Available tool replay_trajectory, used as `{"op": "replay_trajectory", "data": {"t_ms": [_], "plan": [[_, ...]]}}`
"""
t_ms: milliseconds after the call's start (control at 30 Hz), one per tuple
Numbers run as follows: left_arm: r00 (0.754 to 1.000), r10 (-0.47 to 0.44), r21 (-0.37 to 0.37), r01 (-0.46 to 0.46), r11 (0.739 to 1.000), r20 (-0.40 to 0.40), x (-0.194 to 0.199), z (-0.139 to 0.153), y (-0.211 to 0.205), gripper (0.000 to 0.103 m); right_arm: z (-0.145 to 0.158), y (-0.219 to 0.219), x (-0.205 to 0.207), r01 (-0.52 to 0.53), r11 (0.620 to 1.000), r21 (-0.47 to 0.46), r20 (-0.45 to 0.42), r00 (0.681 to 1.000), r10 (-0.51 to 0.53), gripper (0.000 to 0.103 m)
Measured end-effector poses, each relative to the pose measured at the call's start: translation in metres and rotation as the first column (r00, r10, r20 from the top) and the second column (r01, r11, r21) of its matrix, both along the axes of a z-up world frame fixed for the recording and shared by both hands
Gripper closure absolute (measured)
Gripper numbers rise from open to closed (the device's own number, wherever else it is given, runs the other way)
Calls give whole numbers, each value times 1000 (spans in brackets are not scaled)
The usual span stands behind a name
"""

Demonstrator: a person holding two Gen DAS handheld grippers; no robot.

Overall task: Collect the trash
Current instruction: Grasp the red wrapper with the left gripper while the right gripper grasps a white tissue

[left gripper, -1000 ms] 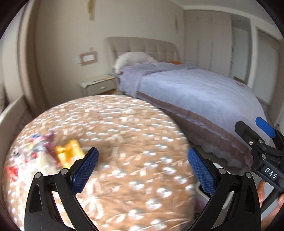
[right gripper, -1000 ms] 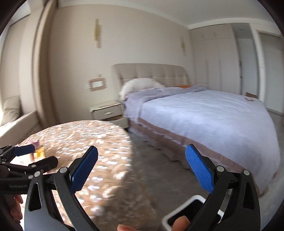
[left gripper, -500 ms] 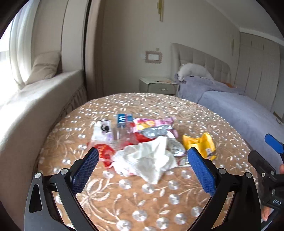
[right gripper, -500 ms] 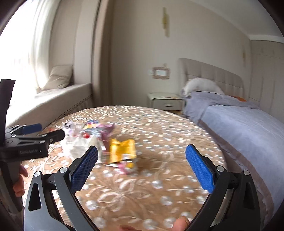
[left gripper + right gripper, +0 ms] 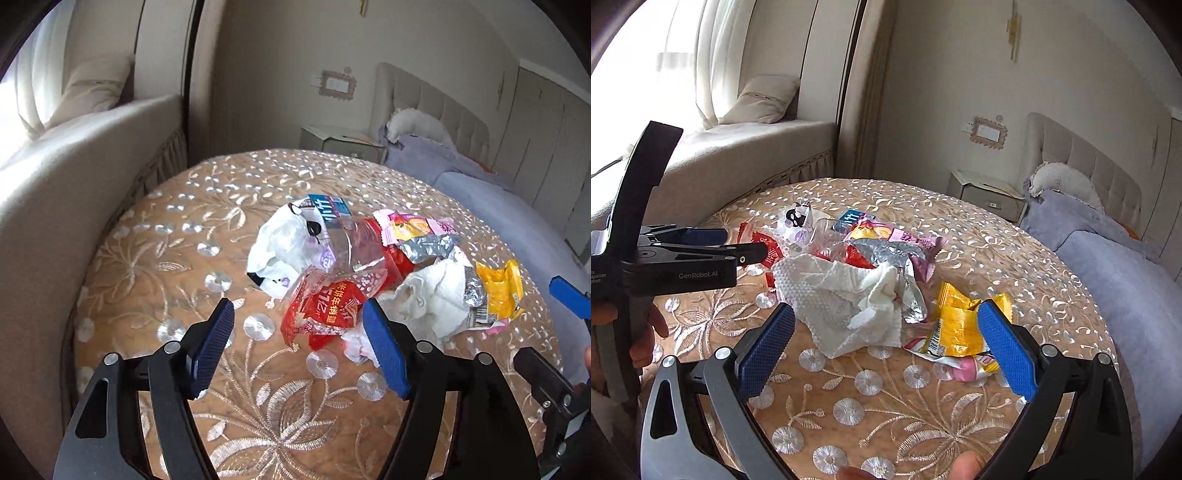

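Trash is sitting heaped mid-counter (image 5: 155, 236): a crushed clear plastic bottle (image 5: 354, 243) lying under wrappers, a red wrapper (image 5: 325, 306), a white paper towel (image 5: 846, 299) and a yellow wrapper (image 5: 956, 325). Left tongs (image 5: 299, 343) are hanging spread wide, empty, just before the red wrapper. Right tongs (image 5: 886, 350) are gaping too, straddling towel and yellow wrapper. Bare cloth is ringing the heap out to the rim.

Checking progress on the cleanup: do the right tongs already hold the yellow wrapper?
No, the right tongs stand open above the table, with the yellow wrapper lying loose beside their right pad.
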State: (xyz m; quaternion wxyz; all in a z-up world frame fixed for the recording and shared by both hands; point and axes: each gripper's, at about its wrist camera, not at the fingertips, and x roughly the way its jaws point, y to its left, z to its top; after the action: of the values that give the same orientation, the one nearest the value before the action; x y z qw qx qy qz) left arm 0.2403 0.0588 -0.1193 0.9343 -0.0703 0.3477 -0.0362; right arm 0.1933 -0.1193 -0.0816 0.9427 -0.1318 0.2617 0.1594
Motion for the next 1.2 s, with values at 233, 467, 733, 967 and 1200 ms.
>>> {"op": "replay_trajectory", "data": {"t_ms": [233, 467, 733, 967, 1200], "plan": [[996, -76, -32, 75, 997, -42, 20, -12, -10, 77, -12, 19, 22, 1, 999, -33, -48, 999, -3, 5], [996, -84, -65, 84, 994, 7, 12, -2, -5, 92, -27, 33, 43, -27, 999, -24, -137, 990, 24, 5], [994, -46, -95, 55, 994, 100, -10, 32, 11, 93, -45, 58, 58, -70, 994, -80, -201, 978, 53, 41], [991, -10, -105, 24, 994, 135, -25, 43, 15, 93, -40, 50, 53, -93, 996, -19, -247, 965, 85, 95], [984, -20, -101, 38, 994, 178, -43, 57, 7, 93, 14, 4, 32, -80, 976, 201, -221, 967, 125, 97]]}}
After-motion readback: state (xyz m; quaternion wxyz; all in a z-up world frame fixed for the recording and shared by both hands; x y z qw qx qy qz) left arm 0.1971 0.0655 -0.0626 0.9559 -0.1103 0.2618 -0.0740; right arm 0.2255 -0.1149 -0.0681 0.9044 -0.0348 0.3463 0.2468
